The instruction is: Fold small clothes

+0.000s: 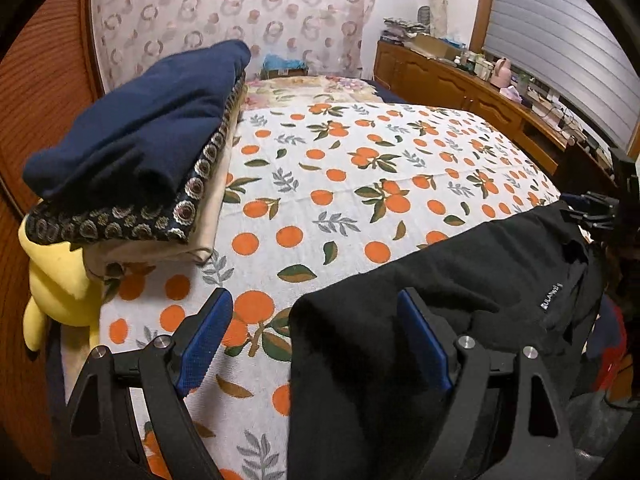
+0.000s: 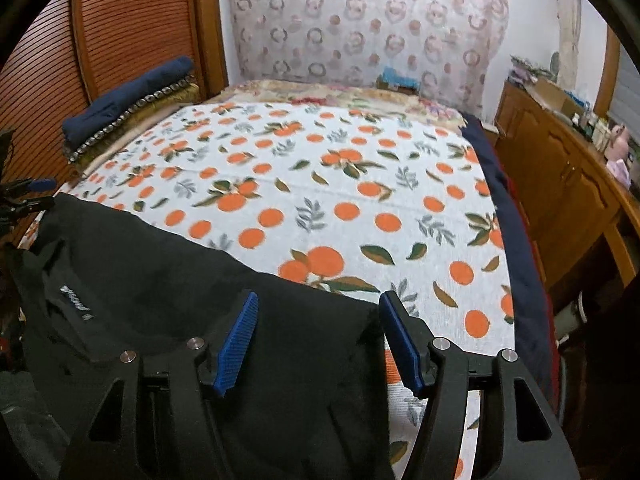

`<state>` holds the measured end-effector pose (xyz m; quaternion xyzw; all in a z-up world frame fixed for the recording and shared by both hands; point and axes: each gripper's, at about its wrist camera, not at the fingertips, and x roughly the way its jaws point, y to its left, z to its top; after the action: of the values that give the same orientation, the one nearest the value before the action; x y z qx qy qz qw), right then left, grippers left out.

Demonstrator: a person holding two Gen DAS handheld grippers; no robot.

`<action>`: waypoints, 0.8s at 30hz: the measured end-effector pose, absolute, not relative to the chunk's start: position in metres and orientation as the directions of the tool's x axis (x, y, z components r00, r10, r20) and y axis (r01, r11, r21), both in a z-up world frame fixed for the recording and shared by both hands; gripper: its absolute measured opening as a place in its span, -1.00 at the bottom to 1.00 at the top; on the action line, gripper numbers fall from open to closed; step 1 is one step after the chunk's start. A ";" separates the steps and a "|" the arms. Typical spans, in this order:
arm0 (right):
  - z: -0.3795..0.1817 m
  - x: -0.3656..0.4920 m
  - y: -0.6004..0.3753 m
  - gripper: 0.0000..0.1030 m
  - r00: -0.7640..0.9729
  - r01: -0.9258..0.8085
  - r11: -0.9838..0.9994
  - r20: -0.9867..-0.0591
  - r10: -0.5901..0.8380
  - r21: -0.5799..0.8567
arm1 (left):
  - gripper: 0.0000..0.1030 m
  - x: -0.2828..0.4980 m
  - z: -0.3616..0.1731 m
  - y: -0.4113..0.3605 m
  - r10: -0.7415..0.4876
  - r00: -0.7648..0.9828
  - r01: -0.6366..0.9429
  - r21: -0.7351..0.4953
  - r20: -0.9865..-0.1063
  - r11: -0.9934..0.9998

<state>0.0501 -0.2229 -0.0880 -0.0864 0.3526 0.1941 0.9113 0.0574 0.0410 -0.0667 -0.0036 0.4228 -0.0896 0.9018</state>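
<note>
the black garment [image 1: 420, 280] lay on the bed's [image 1: 340, 168] near edge. both the left gripper [image 1: 316, 340] and right gripper [image 2: 318, 338] stood spread, gripping nothing; unheld, it could probably slide off.

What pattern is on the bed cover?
Oranges with green leaves on the white bed cover, clearest in the right wrist view.

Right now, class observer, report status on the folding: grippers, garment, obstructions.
Left gripper open, right gripper open. Black garment spread on orange-print bedspread, not held. Folded stack clear, far left.
</note>
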 end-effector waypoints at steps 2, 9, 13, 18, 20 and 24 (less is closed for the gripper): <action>-0.090 0.054 -0.224 0.26 0.671 -0.408 0.913 -0.682 0.289 -0.015 | 0.64 0.060 -0.071 0.041 -0.167 0.618 0.159 -0.086 -0.768 0.984; -0.102 0.062 -0.231 0.40 0.655 -0.383 0.923 -0.698 0.289 0.022 | 0.64 0.064 -0.082 0.042 -0.169 0.595 0.165 -0.086 -0.786 0.983; -0.105 0.065 -0.231 0.45 0.654 -0.382 0.924 -0.698 0.291 0.028 | 0.64 0.065 -0.088 0.043 -0.177 0.579 0.162 -0.101 -0.795 0.982; -0.106 0.062 -0.228 0.45 0.651 -0.394 0.919 -0.698 0.299 0.026 | 0.34 0.063 -0.092 0.042 -0.209 0.570 0.177 -0.130 -0.795 0.976; -0.107 0.061 -0.226 0.45 0.646 -0.404 0.914 -0.700 0.305 0.025 | 0.19 0.062 -0.091 0.040 -0.220 0.569 0.190 -0.133 -0.792 0.973; -0.108 0.058 -0.219 0.39 0.644 -0.418 0.908 -0.703 0.302 0.006 | 0.02 0.061 -0.090 0.038 -0.232 0.563 0.204 -0.139 -0.793 0.969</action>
<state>0.0579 -0.2195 -0.1084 -0.0785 0.3721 0.1993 0.9031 0.0612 0.0379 -0.0904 -0.0155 0.4507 -0.1234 0.8840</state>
